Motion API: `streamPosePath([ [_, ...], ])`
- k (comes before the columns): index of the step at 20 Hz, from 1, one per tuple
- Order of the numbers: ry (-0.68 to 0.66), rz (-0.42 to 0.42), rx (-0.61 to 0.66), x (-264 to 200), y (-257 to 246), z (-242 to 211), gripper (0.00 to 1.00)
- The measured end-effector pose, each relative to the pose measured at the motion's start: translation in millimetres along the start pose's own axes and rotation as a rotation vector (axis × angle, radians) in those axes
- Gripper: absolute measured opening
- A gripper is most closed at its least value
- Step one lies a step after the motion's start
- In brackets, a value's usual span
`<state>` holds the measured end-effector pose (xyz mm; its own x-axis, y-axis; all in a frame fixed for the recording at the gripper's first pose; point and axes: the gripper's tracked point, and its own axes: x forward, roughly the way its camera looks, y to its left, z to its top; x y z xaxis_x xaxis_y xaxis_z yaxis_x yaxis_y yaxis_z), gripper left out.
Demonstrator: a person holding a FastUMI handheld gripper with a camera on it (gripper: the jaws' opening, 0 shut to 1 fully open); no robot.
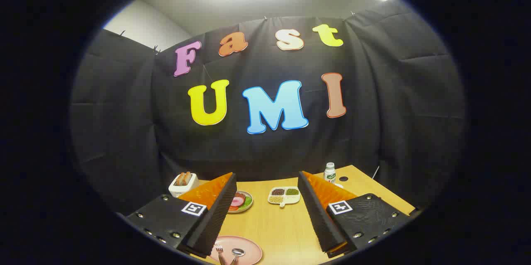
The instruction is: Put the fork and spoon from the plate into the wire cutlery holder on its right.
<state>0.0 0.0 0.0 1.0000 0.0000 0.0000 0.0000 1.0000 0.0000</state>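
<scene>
A pink plate (pixel 249 248) lies on the wooden table (pixel 282 223) low between my fingers, closer to the left one. On it rest a fork (pixel 219 249) and a spoon (pixel 237 252), side by side with their heads pointing away from me. My gripper (pixel 267 184) is open, held high above the table with nothing between its fingers. Part of the plate is hidden behind the left finger (pixel 213 211).
Farther back on the table stand a white toaster (pixel 183 183) with bread at the left, a plate of food (pixel 241 201) partly behind the left finger, a divided dish of grains (pixel 284 195) in the middle and a small bottle (pixel 330 172) at the right.
</scene>
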Motion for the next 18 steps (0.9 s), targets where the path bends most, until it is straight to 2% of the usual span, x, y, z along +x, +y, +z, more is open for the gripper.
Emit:
streamPosePath([
  [3, -0.032, -0.019, 0.015, -1, -3, 7, 0.96],
  [12, 0.020, -0.007, 0.002, 1, 3, -6, 0.96],
  [18, 0.098, 0.028, -0.014, 10, 16, -36, 0.96],
])
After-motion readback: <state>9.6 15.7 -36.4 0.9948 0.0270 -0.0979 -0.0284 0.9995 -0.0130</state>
